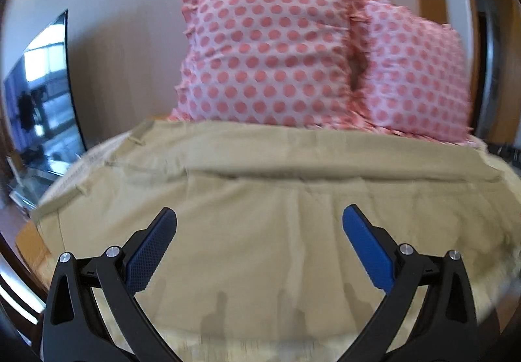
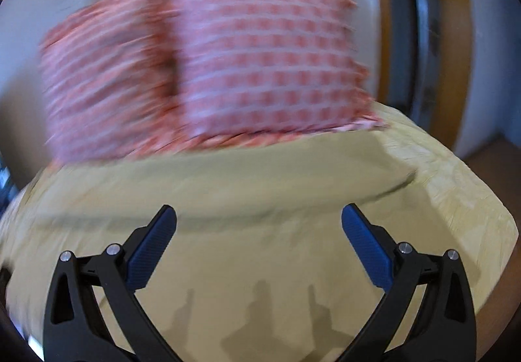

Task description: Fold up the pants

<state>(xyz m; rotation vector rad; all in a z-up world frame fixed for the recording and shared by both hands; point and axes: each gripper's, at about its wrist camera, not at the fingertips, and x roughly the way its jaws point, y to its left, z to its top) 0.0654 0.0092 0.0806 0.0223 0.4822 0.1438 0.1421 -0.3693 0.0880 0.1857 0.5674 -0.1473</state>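
A: Above the bed, left gripper (image 1: 259, 215) and right gripper (image 2: 259, 214) both spread wide, holding nothing.

B: Khaki cotton pants (image 1: 260, 215) lie flat beneath, before pink polka-dot pillows (image 1: 270, 55). Right view motion-blurred.

Right black two-finger gripper with blue pads (image 2: 259, 215) hanging wide apart over flat khaki cotton pants (image 2: 228, 192), spread across yellowish bedspread (image 2: 462, 192). Blurry pink dotted pillows (image 2: 260, 62) along far edge.
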